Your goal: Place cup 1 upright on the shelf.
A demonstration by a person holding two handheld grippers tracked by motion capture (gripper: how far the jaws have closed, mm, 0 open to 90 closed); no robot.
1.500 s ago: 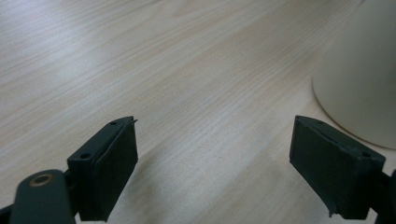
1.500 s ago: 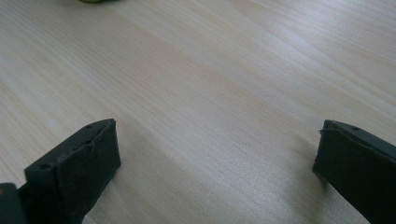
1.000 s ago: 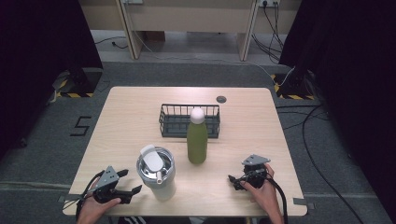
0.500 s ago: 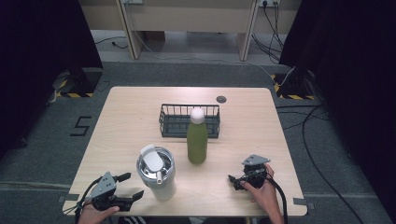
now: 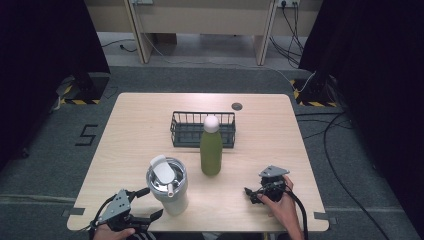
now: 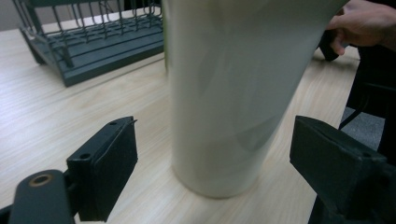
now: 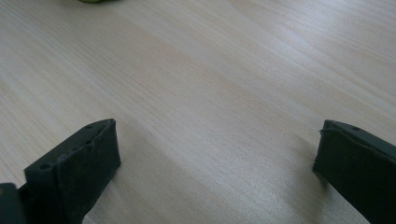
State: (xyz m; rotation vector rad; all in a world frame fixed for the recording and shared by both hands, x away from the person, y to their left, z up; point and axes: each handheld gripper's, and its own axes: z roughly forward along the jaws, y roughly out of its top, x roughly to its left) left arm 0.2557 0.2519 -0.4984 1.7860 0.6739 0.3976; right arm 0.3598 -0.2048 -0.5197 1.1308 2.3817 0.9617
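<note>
Two grippers at table [image 5: 140,130] near edge, high view: left gripper [image 5: 146,204] at 7 o'clock, spread beside tumbler [image 5: 168,186]; right gripper [image 5: 248,193] at 5 o'clock. Green bottle [image 5: 211,146] central, before wire basket [image 5: 192,129].

Left gripper view: jaws wide, flanking tumbler [image 6: 233,93] untouched.

Right gripper view: jaws wide, empty over tabletop [image 7: 210,84].

Counter [image 5: 140,130]: pale wood, rounded corners, standing on grey floor [image 5: 60,165].
Far middle: dark wire basket [image 5: 202,129] resting on it.
Just in front of basket: green bottle [image 5: 211,146], white cap, upright.
Near left of centre: cream tumbler [image 5: 168,184], lidded, upright.
Far edge: small dark round disc [image 5: 237,106].
</note>
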